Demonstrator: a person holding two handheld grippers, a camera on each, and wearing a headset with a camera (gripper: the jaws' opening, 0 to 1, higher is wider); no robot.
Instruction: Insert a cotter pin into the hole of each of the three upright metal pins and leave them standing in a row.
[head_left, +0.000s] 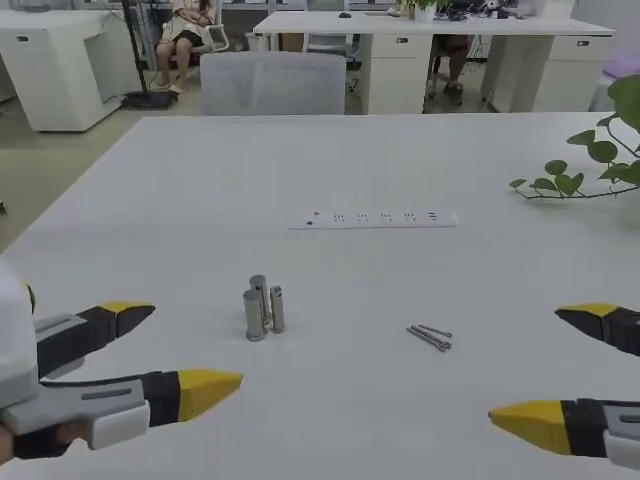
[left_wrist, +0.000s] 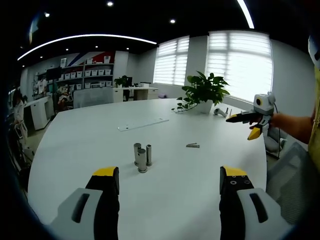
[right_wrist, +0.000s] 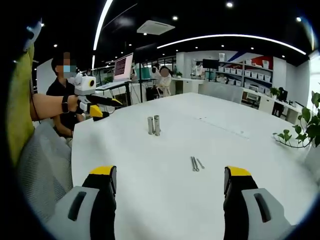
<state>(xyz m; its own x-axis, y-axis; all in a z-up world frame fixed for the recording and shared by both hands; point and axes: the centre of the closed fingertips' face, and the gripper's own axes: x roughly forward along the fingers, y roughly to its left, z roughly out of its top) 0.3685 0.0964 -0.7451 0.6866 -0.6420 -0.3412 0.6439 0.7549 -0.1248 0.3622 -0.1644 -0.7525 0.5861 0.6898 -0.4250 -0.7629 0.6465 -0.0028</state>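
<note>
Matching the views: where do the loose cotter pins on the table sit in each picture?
Head view: the cotter pins lie right of centre, to the right of the upright pins.
Left gripper view: cotter pins just right of centre, right of the upright pins.
Right gripper view: cotter pins near centre, below and right of the upright pins.
Shared landmark: the cluster of upright pins.

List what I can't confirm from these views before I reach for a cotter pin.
Holes in the upright metal pins: too small to make out.
Cotter pins: bunched and tiny in the head view, count unclear.
Third upright pin: the right gripper view separates two; the third is apparently hidden behind them.
Right gripper: body cut off by the head view's right edge.
</note>
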